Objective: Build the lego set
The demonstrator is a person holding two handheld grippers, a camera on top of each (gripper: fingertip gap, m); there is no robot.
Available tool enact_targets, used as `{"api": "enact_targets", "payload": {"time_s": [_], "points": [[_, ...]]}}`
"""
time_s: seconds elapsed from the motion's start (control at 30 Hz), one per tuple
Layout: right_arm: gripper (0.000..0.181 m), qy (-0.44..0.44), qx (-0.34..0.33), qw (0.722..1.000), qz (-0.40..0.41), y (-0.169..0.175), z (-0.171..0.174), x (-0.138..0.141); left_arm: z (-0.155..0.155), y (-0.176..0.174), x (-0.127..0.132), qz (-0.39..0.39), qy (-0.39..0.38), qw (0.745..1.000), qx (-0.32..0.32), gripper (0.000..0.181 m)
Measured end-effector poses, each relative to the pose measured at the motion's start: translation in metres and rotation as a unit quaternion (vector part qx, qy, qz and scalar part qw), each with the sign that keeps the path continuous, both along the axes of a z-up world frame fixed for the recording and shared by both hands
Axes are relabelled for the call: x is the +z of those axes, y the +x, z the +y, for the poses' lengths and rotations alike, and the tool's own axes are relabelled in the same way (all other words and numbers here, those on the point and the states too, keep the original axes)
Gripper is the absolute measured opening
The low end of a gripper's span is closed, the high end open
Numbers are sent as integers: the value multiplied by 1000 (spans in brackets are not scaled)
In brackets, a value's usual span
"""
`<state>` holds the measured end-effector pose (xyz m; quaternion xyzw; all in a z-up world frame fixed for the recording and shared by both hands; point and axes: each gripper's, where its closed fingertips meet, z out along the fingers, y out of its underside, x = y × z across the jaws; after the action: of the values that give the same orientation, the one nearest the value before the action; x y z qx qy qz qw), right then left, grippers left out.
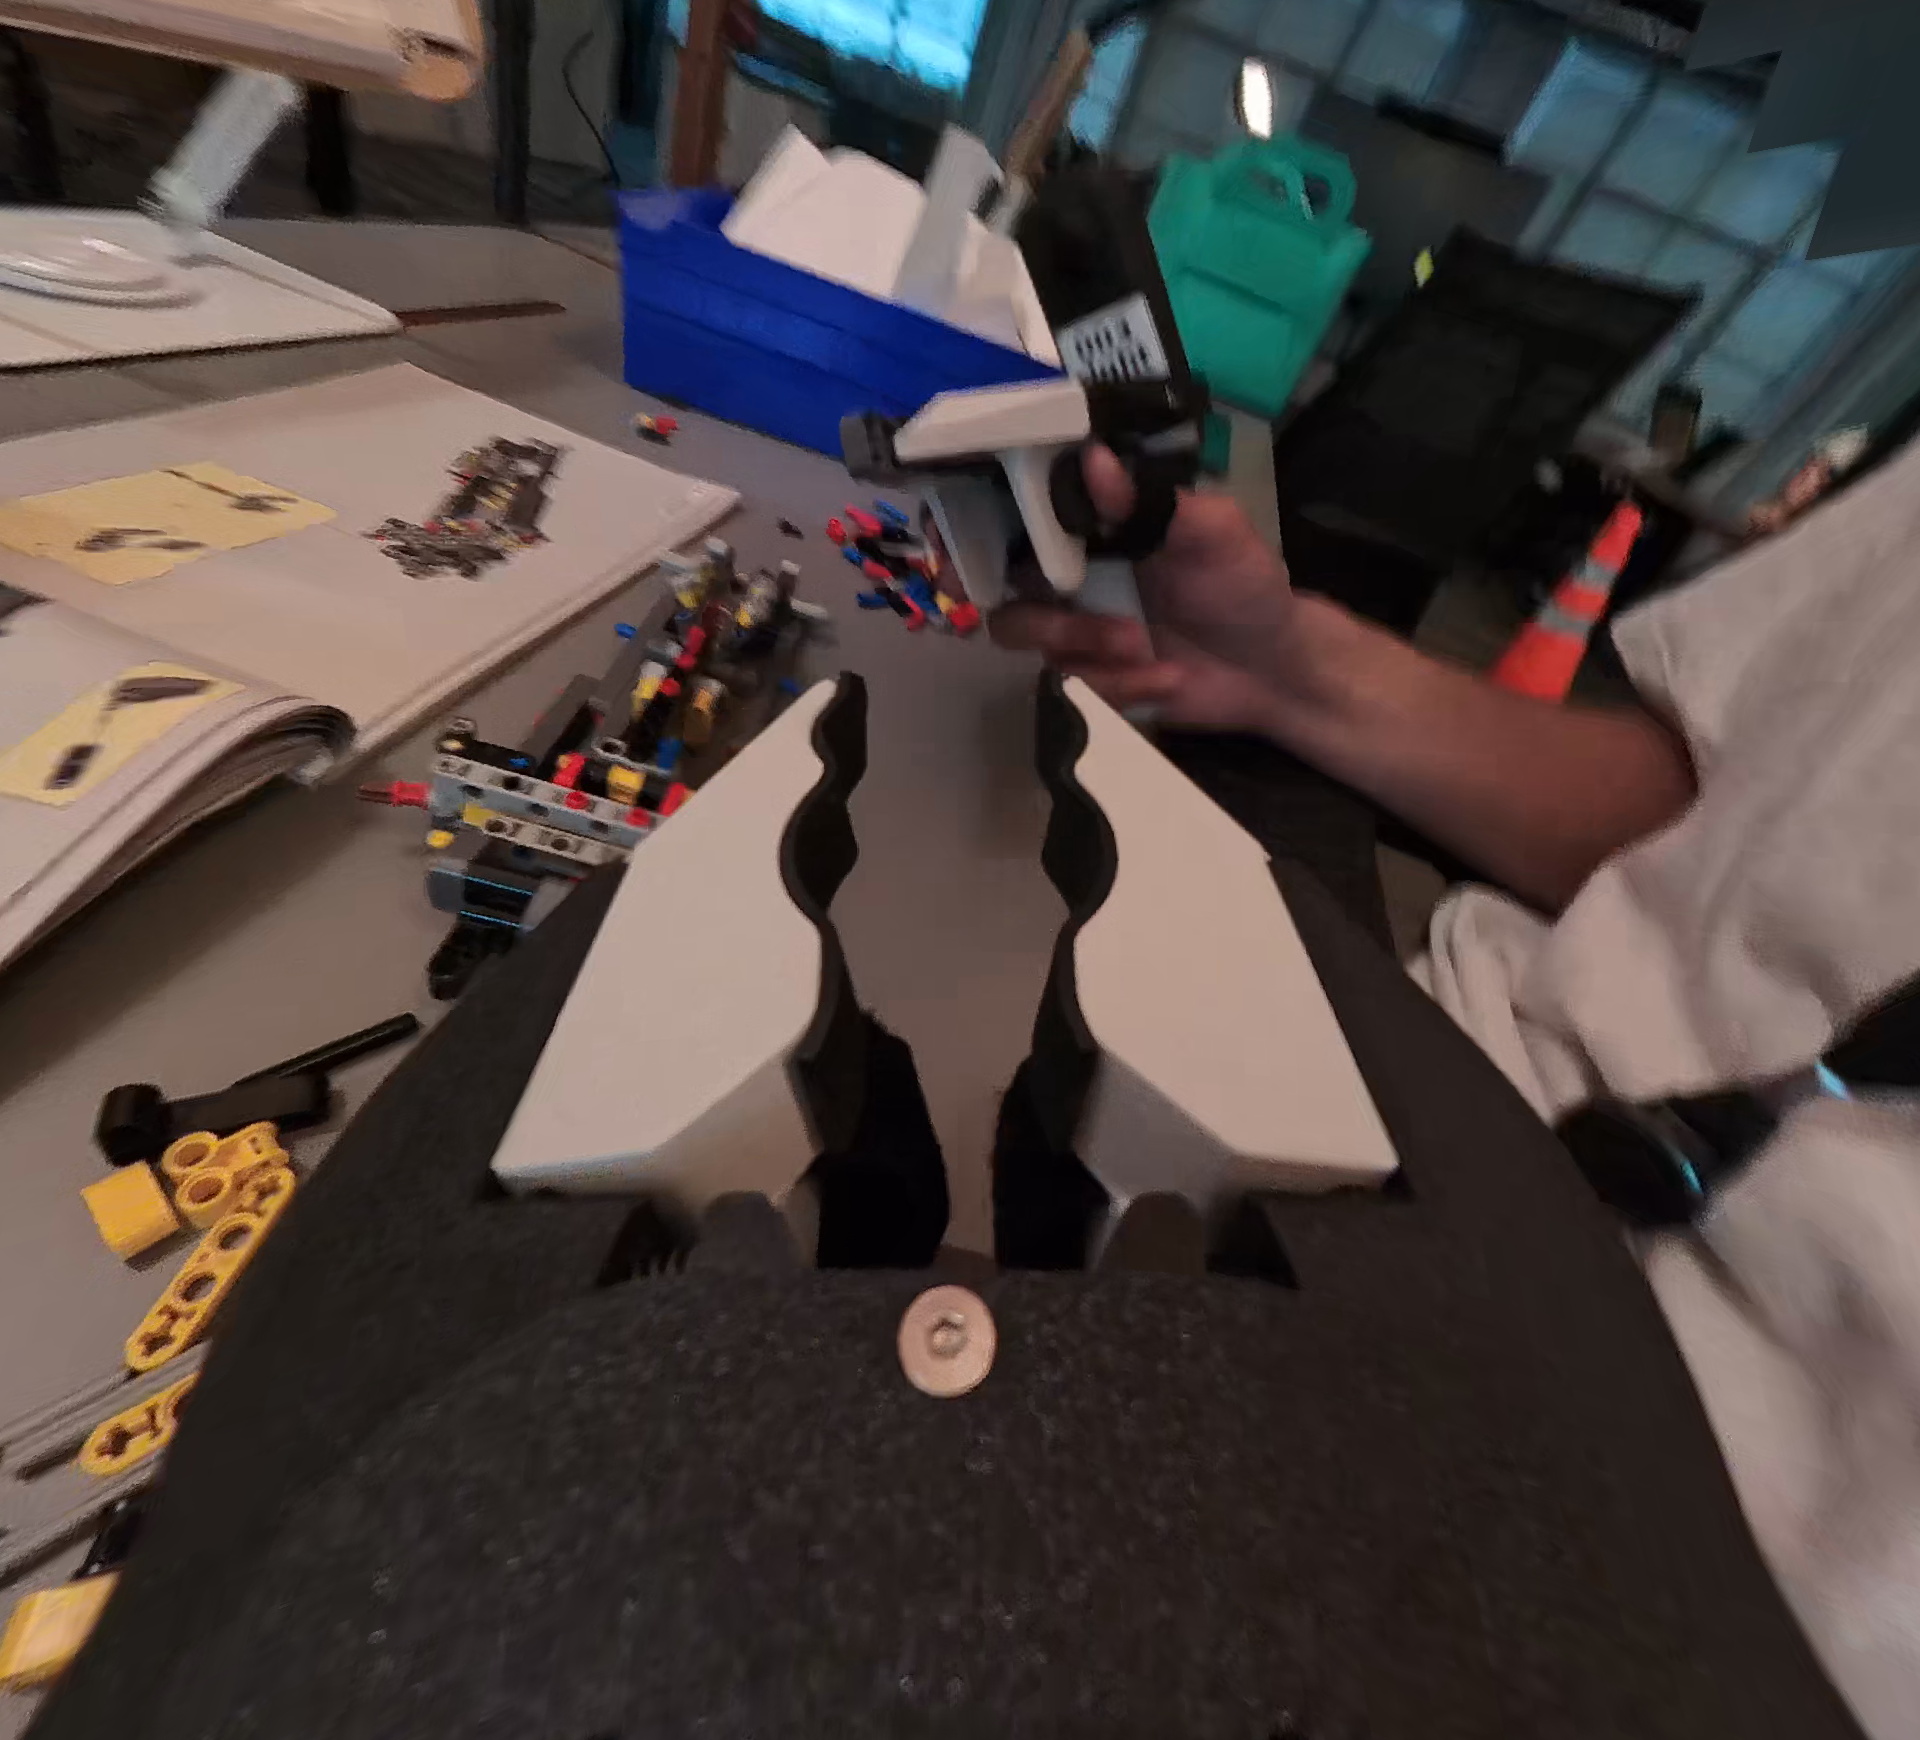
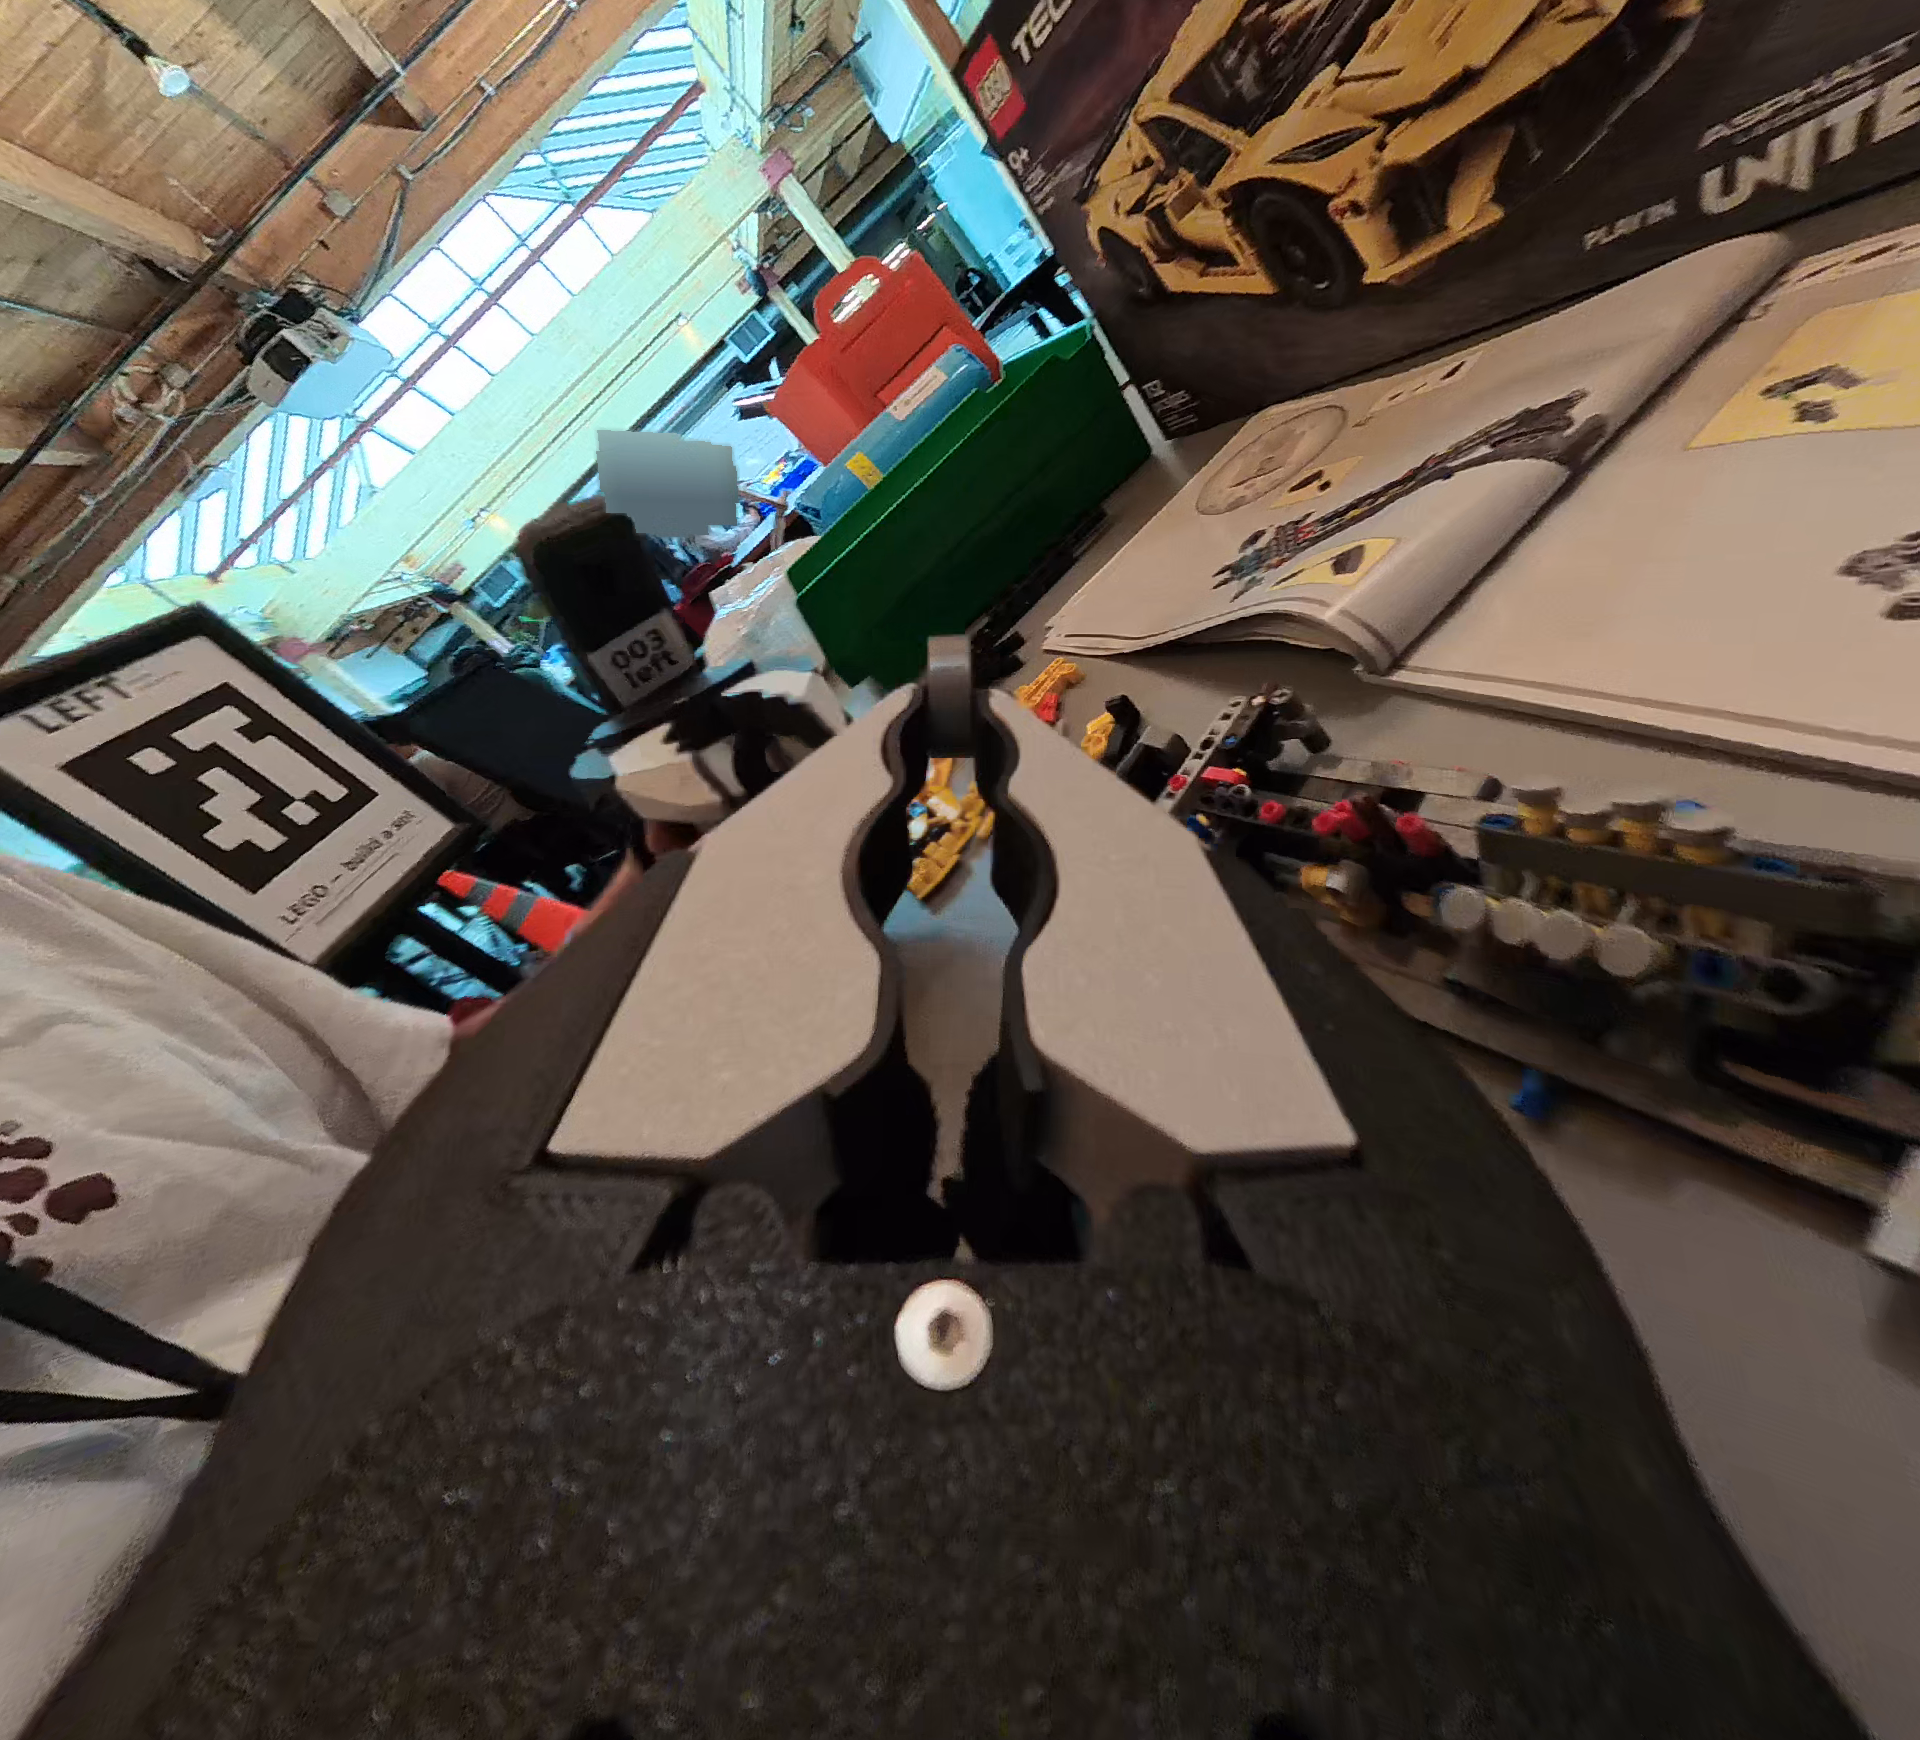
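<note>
On the table point(image 1: 312, 942) a half-built frame point(image 1: 613, 755) lies among loose pieces point(image 1: 197, 1202); right gripper point(image 2: 948, 703) pinches a grey piece point(image 2: 948, 693), left gripper point(image 1: 951, 703) open, empty.

Bare table point(image 1: 940, 817) between chassis point(image 1: 582, 786) and loose pins point(image 1: 894, 563)

Lettering is legible on three items; I do not transcribe it. The set box point(image 2: 1455, 80) carries a brand logo and large white print. Far left of the box, a framed sign point(image 2: 218, 786) bears a black-and-white marker and captions. Between them, a white label point(image 2: 636, 664) sits on my left tongs point(image 2: 727, 740).
</note>
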<state>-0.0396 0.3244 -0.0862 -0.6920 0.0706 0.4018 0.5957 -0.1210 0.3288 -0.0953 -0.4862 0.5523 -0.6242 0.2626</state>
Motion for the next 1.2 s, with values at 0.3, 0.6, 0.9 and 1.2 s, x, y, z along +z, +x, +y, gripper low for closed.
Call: {"api": "enact_targets", "payload": {"time_s": [0.3, 0.6, 0.9, 1.2], "points": [[6, -2, -33, 999, -41, 19, -22, -5, -59, -28, -88, 252, 210, 909, -256, 27], [6, 11, -55, 998, -12, 34, -27, 0, -120, 37, -89, 235, 202, 912, -269, 19], [7, 19, -46, 999, 15, 35, -29, 3, -124, 41, -109, 234, 243, 899, -280, 7], [6, 21, -43, 999, 24, 35, -29, 4, -123, 43, -109, 208, 280, 893, -285, 11]]}}
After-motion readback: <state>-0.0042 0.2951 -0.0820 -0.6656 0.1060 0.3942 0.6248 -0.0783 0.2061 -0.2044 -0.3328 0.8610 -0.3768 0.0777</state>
